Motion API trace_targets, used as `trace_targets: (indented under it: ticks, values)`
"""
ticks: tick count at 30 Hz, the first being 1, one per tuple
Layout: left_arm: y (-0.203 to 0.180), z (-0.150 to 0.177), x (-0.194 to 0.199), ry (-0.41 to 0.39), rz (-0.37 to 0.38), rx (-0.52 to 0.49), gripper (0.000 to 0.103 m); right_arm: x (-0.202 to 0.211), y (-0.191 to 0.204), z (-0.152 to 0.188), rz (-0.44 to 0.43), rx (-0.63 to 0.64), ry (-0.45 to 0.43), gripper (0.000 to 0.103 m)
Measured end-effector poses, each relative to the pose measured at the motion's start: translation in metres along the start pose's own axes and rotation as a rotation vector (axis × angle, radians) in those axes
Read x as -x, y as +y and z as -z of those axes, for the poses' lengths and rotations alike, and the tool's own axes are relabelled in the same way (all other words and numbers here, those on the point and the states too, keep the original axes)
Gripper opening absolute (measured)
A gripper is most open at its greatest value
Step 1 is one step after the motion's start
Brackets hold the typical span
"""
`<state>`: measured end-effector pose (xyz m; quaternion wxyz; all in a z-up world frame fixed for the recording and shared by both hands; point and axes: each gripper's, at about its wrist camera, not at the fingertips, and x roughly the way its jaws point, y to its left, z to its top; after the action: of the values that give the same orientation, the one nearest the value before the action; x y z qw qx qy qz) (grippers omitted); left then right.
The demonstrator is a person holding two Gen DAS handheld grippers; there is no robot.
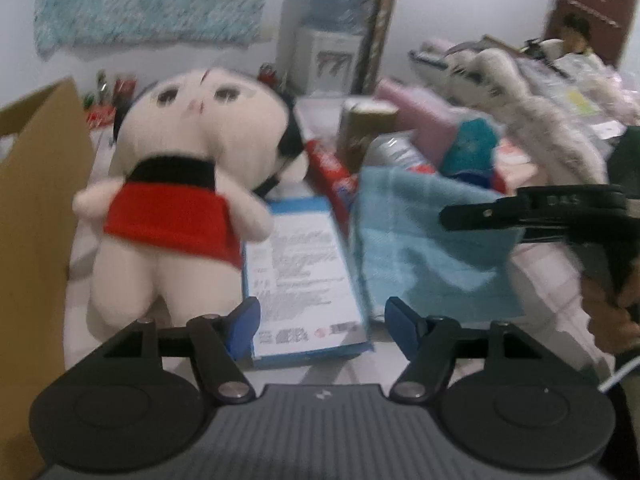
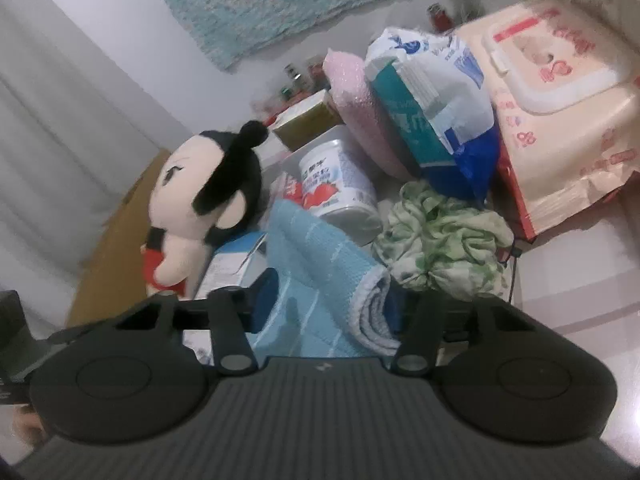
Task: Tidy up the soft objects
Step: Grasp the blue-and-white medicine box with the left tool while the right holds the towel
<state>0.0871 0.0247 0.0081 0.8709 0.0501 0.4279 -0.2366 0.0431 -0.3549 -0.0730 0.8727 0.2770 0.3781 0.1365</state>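
Landmark for all positions: the blue towel (image 1: 432, 240).

Left gripper (image 1: 322, 320): jaws stand wide apart with nothing between the blue pads. They hang over the near end of a blue-and-white box (image 1: 300, 276), which lies flat just left of the towel, touching its edge.

Right gripper (image 2: 330, 304): the towel's folded, rolled edge lies between the jaws. The left pad stands slightly clear of the cloth; the right pad is hidden behind the roll, so whether it presses cannot be told. Reading: jaws apart, towel between them, not clamped. In the left wrist view this gripper reaches in from the right over the towel's upper right corner, a hand (image 1: 616, 300) on its handle.

Doll (image 1: 180, 184) with red skirt and black hair: left of the towel, beyond the box, lying face up and leaning against a cardboard box (image 1: 36, 208).

Green ruffled cloth (image 2: 444, 244): just right of the towel, touching it.

Behind the towel: a can (image 2: 340, 188) with a strawberry label, a pink cloth (image 2: 360, 108), an opened tissue pack (image 2: 432, 100), and a wet-wipes pack (image 2: 560, 100) furthest right.

Left wrist frame is blurred.
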Motion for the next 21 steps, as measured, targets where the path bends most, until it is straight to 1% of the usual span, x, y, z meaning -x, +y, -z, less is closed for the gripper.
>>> trace_targets:
  ticks: [1, 3, 6, 9, 11, 12, 13, 14, 16, 17, 19, 21]
  values:
    - [-0.002, 0.0, -0.002, -0.009, -0.023, -0.015, 0.076, -0.002, 0.003, 0.002, 0.016, 0.016, 0.003, 0.021]
    - [-0.005, -0.001, -0.006, -0.011, -0.046, -0.025, 0.078, -0.005, 0.006, 0.006, 0.028, 0.019, 0.01, 0.008]
    - [-0.008, -0.001, -0.01, -0.013, -0.074, -0.024, 0.079, 0.006, 0.007, 0.012, 0.033, 0.006, -0.01, 0.007]
    - [-0.01, 0.003, -0.011, -0.009, -0.089, -0.044, 0.08, 0.031, 0.0, 0.028, -0.009, -0.054, -0.023, 0.007]
    - [-0.011, 0.007, -0.018, 0.012, -0.099, -0.051, 0.082, 0.049, -0.006, 0.041, -0.013, -0.09, -0.044, 0.007]
    - [-0.011, 0.008, -0.022, 0.024, -0.102, -0.042, 0.081, 0.056, -0.009, 0.047, -0.018, -0.115, -0.052, 0.007]
    - [-0.01, 0.009, -0.026, 0.026, -0.095, -0.027, 0.076, 0.064, -0.015, 0.054, -0.013, -0.153, -0.076, 0.007]
    - [-0.011, 0.008, -0.026, 0.013, -0.101, -0.028, 0.076, 0.071, -0.019, 0.058, -0.011, -0.16, -0.089, 0.007]
    - [-0.012, 0.006, -0.029, 0.002, -0.106, -0.019, 0.075, 0.076, -0.024, 0.064, 0.011, -0.16, -0.102, 0.007]
    - [-0.012, 0.007, -0.029, -0.007, -0.108, -0.013, 0.075, 0.076, -0.028, 0.066, 0.01, -0.172, -0.094, 0.007]
    - [-0.017, 0.01, -0.029, -0.017, -0.124, -0.031, 0.075, 0.072, -0.034, 0.068, 0.009, -0.192, -0.09, 0.007]
    - [-0.022, 0.017, -0.024, -0.017, -0.116, -0.035, 0.075, 0.069, -0.036, 0.07, 0.019, -0.19, -0.083, 0.007]
